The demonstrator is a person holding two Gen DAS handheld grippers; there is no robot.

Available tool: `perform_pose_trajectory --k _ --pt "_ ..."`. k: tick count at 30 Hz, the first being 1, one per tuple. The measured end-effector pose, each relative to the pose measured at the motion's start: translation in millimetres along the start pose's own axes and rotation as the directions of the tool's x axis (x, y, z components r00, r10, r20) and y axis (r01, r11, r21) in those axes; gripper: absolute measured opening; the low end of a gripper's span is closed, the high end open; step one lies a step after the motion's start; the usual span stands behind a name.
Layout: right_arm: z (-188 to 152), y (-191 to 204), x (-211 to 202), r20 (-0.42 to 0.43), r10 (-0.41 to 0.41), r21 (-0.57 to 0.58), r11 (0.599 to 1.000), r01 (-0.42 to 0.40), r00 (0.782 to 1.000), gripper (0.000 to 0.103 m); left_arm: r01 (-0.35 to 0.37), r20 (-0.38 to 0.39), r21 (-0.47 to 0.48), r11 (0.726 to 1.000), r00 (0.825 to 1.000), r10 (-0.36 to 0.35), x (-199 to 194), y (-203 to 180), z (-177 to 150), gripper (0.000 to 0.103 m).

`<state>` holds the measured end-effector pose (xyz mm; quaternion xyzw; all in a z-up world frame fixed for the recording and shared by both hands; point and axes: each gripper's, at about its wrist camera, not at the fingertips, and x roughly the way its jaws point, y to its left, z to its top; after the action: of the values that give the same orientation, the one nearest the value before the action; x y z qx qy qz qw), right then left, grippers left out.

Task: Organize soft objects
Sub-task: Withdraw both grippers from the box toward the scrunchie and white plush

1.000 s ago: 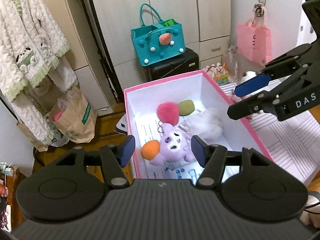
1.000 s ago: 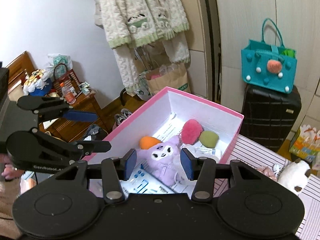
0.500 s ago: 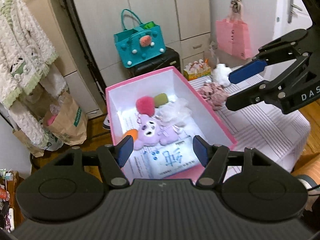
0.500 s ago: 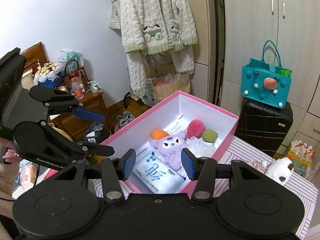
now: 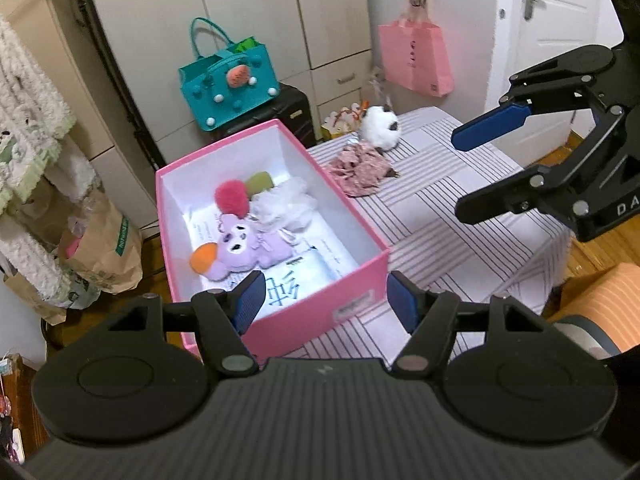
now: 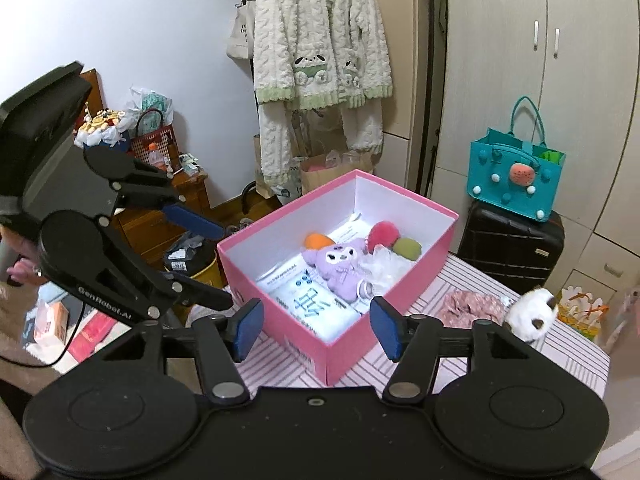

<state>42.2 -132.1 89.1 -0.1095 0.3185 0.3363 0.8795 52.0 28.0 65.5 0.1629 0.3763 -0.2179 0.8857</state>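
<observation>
Several soft toys fill the pink box (image 5: pixel 348 276): a purple plush (image 5: pixel 244 246), fluffy pink, green and orange balls. Left gripper (image 5: pixel 324 300) gapes empty; right gripper (image 6: pixel 316 326) has just been spreading, also empty.

You had a pink cardboard box (image 6: pixel 362 346) with a matt white inside. In it lay a fuzzy purple plush toy (image 6: pixel 338 262) and a glossy white plastic packet (image 6: pixel 308 300). Your striped tablecloth (image 5: pixel 452 208) looked like smooth woven fabric. The crumpled pink cloth (image 5: pixel 360 166) looked wrinkled; the white plush ball (image 5: pixel 380 128) looked fluffy.
</observation>
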Motion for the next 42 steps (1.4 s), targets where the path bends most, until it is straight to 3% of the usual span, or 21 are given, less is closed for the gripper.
perform_pose_trajectory --k 7,16,22,27,32,39,42 --pt "-26.7 1.2 -15.5 -0.001 -0.018 -0.003 1.0 0.018 1.0 0.072 0.027 -0.013 0.033 0.999 1.0 -0.027 4.5 -23.1 -3.1 0.066" --pt "-70.4 -25.9 -12.6 -0.052 -0.013 0.079 0.997 0.017 0.999 0.082 0.124 -0.088 0.043 0.991 0.989 -0.12 42.0 -46.5 -10.1 0.066" --pt "-99.6 -55.3 -9.8 -0.051 -0.014 0.147 0.989 0.022 0.999 0.084 0.135 -0.048 0.035 0.99 0.99 -0.133 59.3 -60.3 -5.6 0.066" --pt "-115.9 -83.5 -6.6 0.019 -0.053 0.157 0.986 0.05 0.998 0.085 0.08 0.075 0.009 0.997 0.994 -0.08 69.2 -74.2 2.2 0.066" --pt "-125.5 -121.6 2.9 0.078 -0.088 0.191 0.979 0.071 0.993 0.085 0.033 0.177 -0.049 0.998 0.984 -0.024 82.9 -88.3 16.0 0.066" --pt "-133.8 -160.4 22.1 0.104 -0.163 0.163 0.976 0.144 0.981 0.085 -0.042 0.233 -0.132 0.99 0.97 0.072 119.7 -101.9 38.8 0.066" --pt "-134.0 -169.5 34.8 0.12 -0.158 0.139 0.98 0.141 0.98 0.085 -0.031 0.226 -0.169 0.985 0.972 0.069 139.5 -103.6 47.4 0.066"
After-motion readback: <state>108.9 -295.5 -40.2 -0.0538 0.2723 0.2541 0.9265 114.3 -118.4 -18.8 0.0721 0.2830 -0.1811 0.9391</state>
